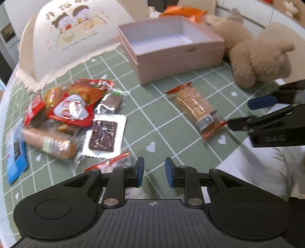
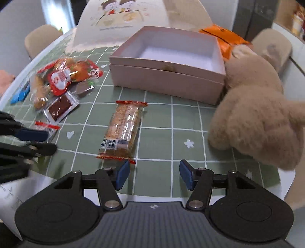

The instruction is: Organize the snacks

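An open pink box (image 1: 181,55) (image 2: 167,76) with nothing inside stands at the back of the green checked tablecloth. A clear cracker pack with red ends (image 1: 196,108) (image 2: 123,129) lies alone in front of it. To the left is a pile of snacks (image 1: 72,106) (image 2: 63,78): red packets, a dark jerky sachet (image 1: 103,136) (image 2: 61,107), a brown roll, a blue packet. My left gripper (image 1: 154,172) hovers open over bare cloth, beside a small red-edged packet (image 1: 112,163). My right gripper (image 2: 154,174) is open just below the cracker pack, nothing between its pads.
A tan plush bear (image 1: 257,55) (image 2: 257,114) lies right of the box. A cream cartoon-printed food cover (image 1: 70,40) (image 2: 122,21) stands at the back left. Orange packets (image 1: 185,10) (image 2: 226,40) sit behind the box. The table's edge is near both grippers.
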Demonstrator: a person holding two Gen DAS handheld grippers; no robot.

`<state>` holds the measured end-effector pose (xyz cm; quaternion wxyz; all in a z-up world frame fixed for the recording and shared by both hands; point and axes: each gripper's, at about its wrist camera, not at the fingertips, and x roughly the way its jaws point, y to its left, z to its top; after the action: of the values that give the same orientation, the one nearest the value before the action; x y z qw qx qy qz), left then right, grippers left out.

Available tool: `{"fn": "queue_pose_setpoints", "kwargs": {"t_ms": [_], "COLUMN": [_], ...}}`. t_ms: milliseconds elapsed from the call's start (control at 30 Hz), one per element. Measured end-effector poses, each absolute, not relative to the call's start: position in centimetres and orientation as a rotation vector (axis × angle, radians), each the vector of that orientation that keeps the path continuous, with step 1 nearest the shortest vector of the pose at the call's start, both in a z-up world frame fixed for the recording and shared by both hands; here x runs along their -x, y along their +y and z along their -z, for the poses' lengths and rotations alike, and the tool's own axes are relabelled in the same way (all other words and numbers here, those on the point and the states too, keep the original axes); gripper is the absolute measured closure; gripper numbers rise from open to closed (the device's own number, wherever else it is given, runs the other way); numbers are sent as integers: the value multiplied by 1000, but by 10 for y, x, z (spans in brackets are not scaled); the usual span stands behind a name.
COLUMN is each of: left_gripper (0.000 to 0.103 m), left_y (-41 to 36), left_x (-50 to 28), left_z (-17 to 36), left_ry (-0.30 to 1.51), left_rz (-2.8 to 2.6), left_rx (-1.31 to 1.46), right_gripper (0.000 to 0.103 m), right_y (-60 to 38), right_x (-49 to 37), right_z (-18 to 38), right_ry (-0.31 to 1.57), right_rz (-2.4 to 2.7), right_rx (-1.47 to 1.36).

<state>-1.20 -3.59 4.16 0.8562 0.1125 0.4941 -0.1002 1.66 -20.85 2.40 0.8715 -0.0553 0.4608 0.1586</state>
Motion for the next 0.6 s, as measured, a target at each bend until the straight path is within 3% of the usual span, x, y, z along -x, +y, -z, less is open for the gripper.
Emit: {"fn": "queue_pose_setpoints", "kwargs": {"t_ms": [200, 267, 333, 600], "left_gripper": [74, 55, 47, 50], "left_y": [-35, -36, -32, 14], "left_x": [18, 22, 23, 2], "left_z": [-29, -29, -29, -56], "left_ry": [1081, 1076, 1077, 940], "left_rz": [296, 350, 383, 240], "left_rx": [-201, -185, -134, -68], "right_gripper": [38, 38, 38, 38], "right_y": [-193, -178, -166, -174], "right_x": [-37, -48, -54, -51], "right_z": [-33, -31, -30, -33], "right_ry": [910, 911, 911, 881], "right_rz": [-393, -408, -444, -393], "right_rx": [13, 15, 18, 25]}}
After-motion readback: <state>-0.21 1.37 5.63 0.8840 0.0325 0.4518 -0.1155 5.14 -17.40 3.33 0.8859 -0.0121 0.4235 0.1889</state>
